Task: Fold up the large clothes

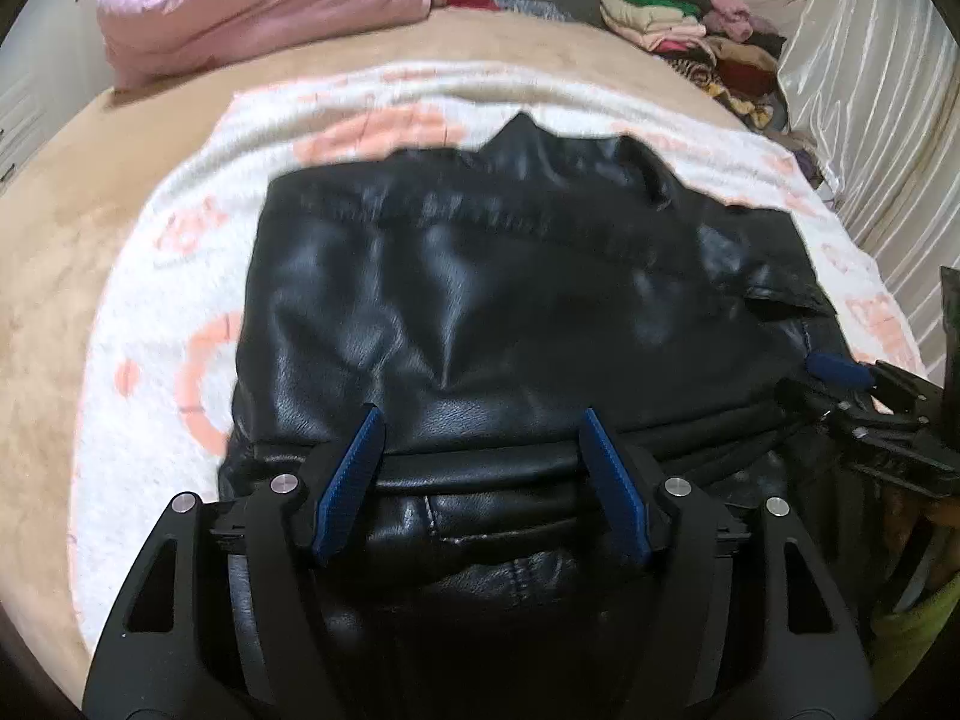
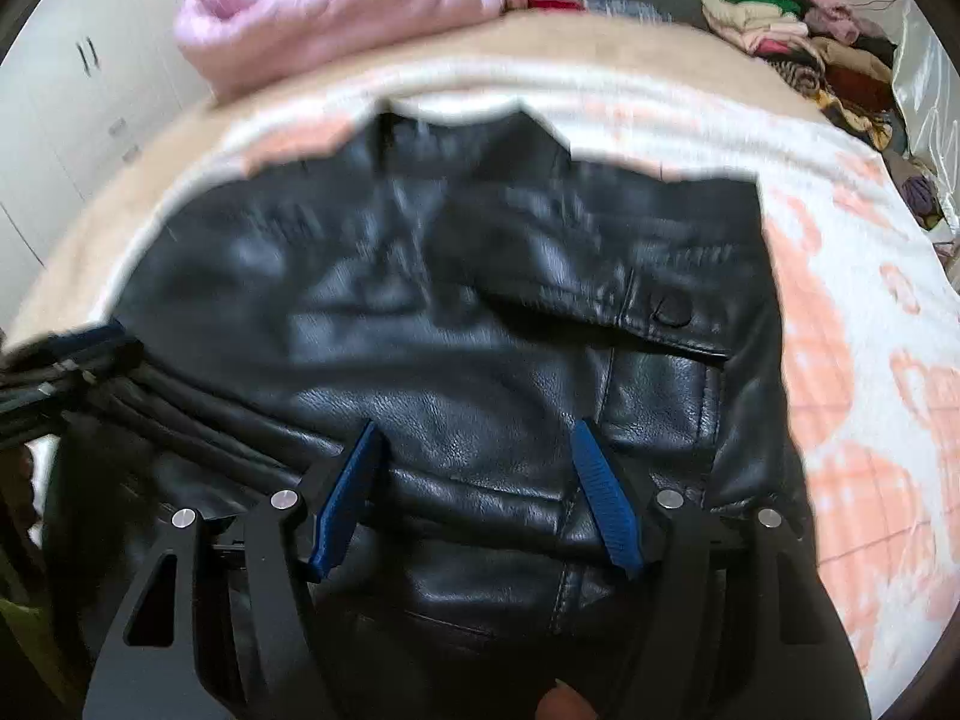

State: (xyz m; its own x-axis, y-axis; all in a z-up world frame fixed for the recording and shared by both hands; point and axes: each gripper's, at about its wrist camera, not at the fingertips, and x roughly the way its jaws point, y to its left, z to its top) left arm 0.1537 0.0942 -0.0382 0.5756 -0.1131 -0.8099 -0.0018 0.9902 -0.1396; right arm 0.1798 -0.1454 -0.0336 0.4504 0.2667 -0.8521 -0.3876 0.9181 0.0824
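Note:
A black leather jacket (image 1: 510, 300) lies spread on a white blanket with orange print (image 1: 180, 276) on the bed; its collar points to the far side. It also fills the right wrist view (image 2: 456, 348), where a buttoned pocket flap (image 2: 666, 312) shows. My left gripper (image 1: 483, 420) is open, its blue fingers wide apart over the jacket's folded near hem, holding nothing. My right gripper (image 2: 474, 429) is open too, over the near hem on the jacket's right part, and it shows at the right edge of the left wrist view (image 1: 840, 369).
A rolled pink quilt (image 1: 264, 0) lies at the far side of the tan bed cover (image 1: 54, 228). A pile of folded clothes (image 1: 690, 30) sits at the far right. A shiny white curtain (image 1: 870, 120) hangs on the right. White cupboards (image 2: 78, 96) stand left.

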